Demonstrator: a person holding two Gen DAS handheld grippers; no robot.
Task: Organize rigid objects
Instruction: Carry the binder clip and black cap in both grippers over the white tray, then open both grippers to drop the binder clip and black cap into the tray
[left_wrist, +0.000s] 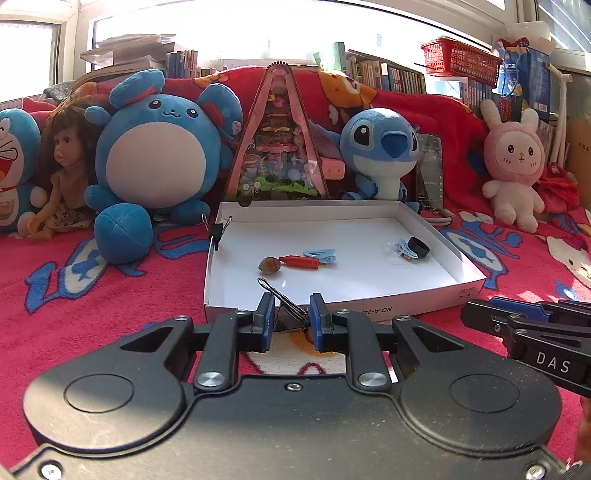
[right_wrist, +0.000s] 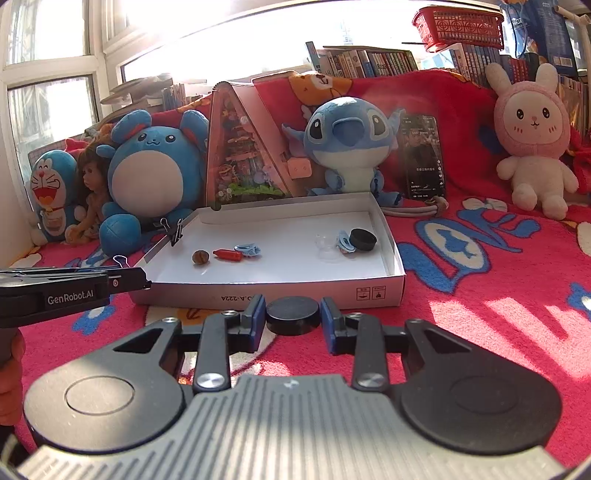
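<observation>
A shallow white box lid (left_wrist: 436, 295) (right_wrist: 397, 258) lies on the red blanket. Inside it are a brown nut (left_wrist: 269, 264) (right_wrist: 200, 257), a red cap-like piece (left_wrist: 301, 262) (right_wrist: 229, 254), blue clips (left_wrist: 320, 255) (right_wrist: 248, 249), a clear piece (right_wrist: 325, 243) and a black round cap (left_wrist: 418, 247) (right_wrist: 363, 239). A black binder clip (left_wrist: 218, 230) (right_wrist: 176, 230) grips the lid's left wall. My left gripper (left_wrist: 291, 317) is shut on a black binder clip (left_wrist: 290, 314) just before the lid's near wall. My right gripper (right_wrist: 293, 319) is shut on a black round disc (right_wrist: 293, 314), also before the near wall.
Plush toys line the back: a round blue one (left_wrist: 155, 147), a blue big-eared one (left_wrist: 384, 147), a pink rabbit (left_wrist: 515, 162), a doll (left_wrist: 62, 166). A triangular display box (left_wrist: 280, 147) and a phone (right_wrist: 423, 158) stand behind the lid. A hand (right_wrist: 11, 369) shows at left.
</observation>
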